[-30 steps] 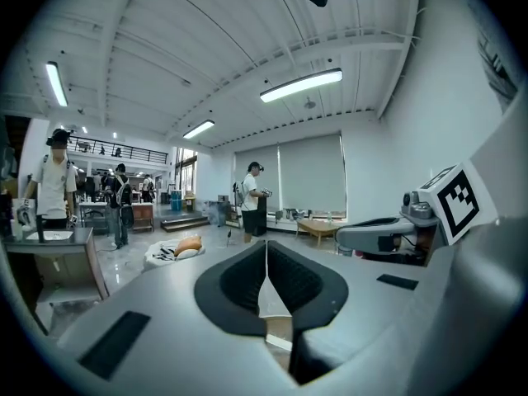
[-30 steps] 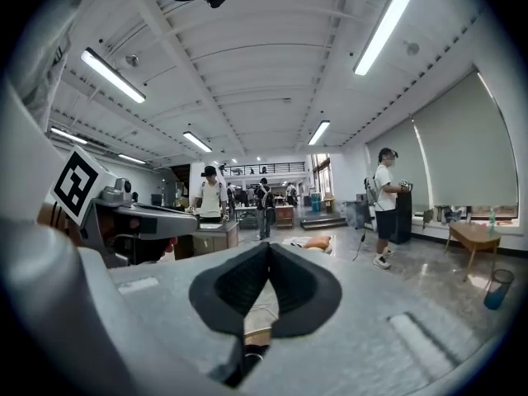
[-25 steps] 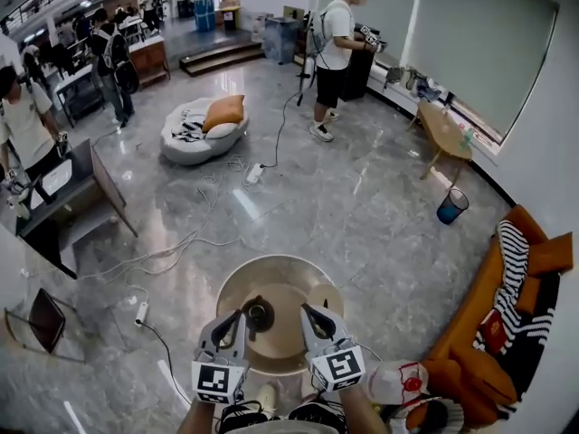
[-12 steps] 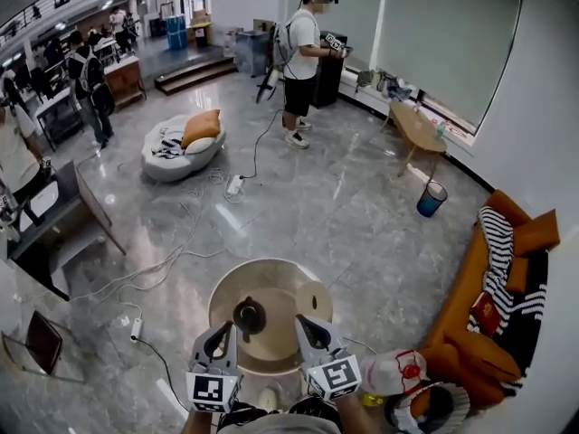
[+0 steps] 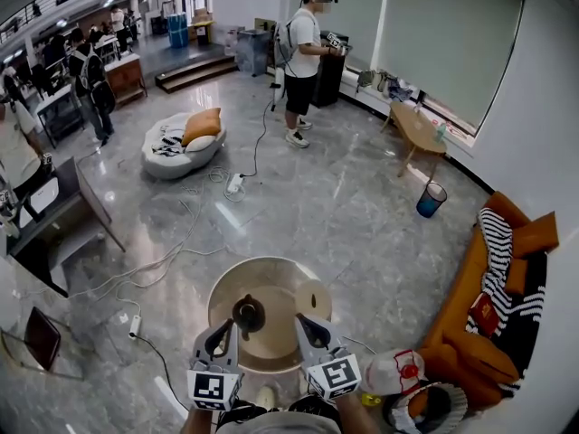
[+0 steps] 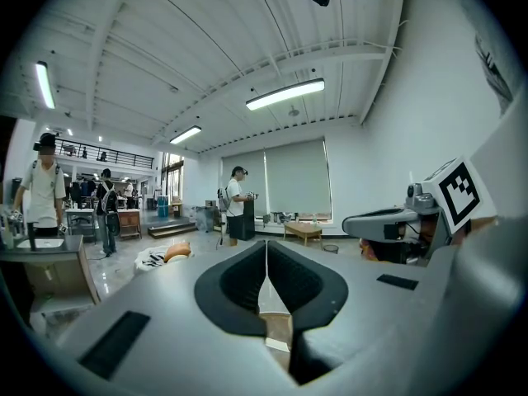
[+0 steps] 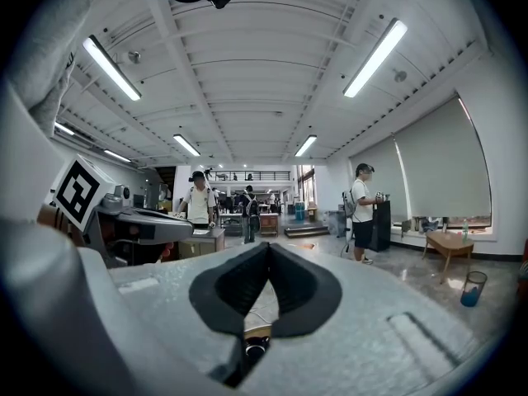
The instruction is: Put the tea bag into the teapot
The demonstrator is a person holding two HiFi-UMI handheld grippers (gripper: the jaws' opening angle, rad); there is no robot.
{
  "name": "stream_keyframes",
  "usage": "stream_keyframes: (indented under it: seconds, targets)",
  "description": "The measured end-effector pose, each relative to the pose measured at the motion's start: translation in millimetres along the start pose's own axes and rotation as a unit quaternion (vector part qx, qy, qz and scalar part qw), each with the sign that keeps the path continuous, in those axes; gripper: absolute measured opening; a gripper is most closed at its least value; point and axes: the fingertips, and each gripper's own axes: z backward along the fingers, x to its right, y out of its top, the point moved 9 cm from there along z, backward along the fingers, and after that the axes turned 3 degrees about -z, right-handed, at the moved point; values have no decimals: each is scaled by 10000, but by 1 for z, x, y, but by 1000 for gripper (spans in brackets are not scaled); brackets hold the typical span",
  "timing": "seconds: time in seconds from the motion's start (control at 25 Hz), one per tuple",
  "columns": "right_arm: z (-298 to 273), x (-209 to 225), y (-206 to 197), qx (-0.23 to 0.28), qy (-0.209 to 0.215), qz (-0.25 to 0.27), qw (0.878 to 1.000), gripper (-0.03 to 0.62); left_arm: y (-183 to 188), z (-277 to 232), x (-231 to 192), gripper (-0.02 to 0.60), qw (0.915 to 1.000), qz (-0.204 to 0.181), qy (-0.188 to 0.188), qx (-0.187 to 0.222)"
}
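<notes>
A dark teapot [image 5: 249,313] stands on the round wooden table [image 5: 271,274], left of its middle. I cannot make out a tea bag in any view. My left gripper [image 5: 223,327] hovers at the table's near edge, just in front of the teapot, its jaws pressed together with nothing between them. My right gripper [image 5: 304,321] is level with it, to the teapot's right, also shut and empty. In the left gripper view the left gripper [image 6: 266,250] shows closed jaws. The right gripper [image 7: 266,252] looks the same in the right gripper view, where the teapot [image 7: 252,350] peeks out below its jaws.
A pale round disc [image 5: 313,298] lies on the table's right side. Cables [image 5: 172,259] trail over the shiny floor to the left. An orange sofa [image 5: 493,315] stands at the right, with a blue bin [image 5: 430,199] beyond it. A person [image 5: 303,57] stands far off.
A second ago the head view shifted slightly and both grippers sat a touch lower in it. Over the last half second nothing has visibly moved. Both grippers stayed shut.
</notes>
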Motion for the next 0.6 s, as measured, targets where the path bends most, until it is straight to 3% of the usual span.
stream_keyframes:
  seconds: [0.6]
  targets:
    - [-1,10,-4,10,42,12,10000,-2,-2,-7,7,23,10000,46,2,-50]
